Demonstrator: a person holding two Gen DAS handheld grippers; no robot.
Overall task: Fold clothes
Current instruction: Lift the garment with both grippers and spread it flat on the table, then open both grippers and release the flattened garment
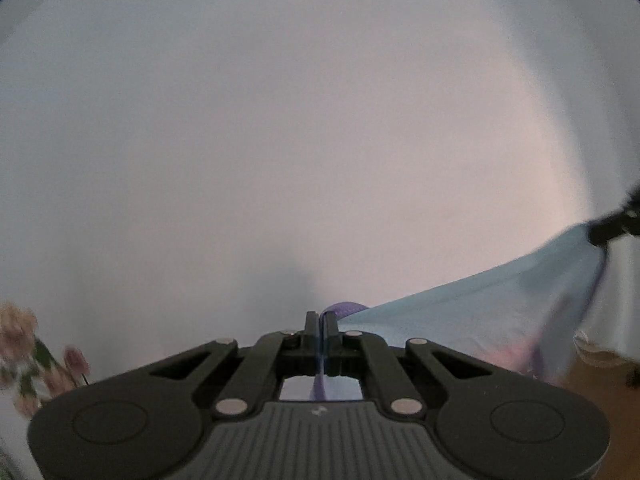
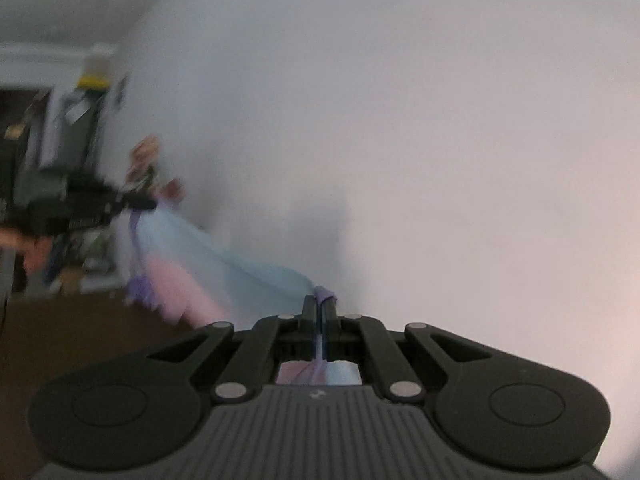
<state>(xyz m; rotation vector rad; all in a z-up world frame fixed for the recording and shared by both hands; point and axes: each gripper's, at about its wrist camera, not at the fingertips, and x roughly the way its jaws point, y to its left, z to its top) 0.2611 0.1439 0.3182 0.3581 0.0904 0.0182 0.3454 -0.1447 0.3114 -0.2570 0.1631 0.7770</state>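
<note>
Pale blue and pink cloth, a garment (image 1: 480, 320) with a purple edge, hangs stretched in the air between both grippers before a white wall (image 1: 280, 140). The left gripper (image 1: 321, 322) is clamped on one corner, the right gripper (image 2: 319, 306) on another.
</note>
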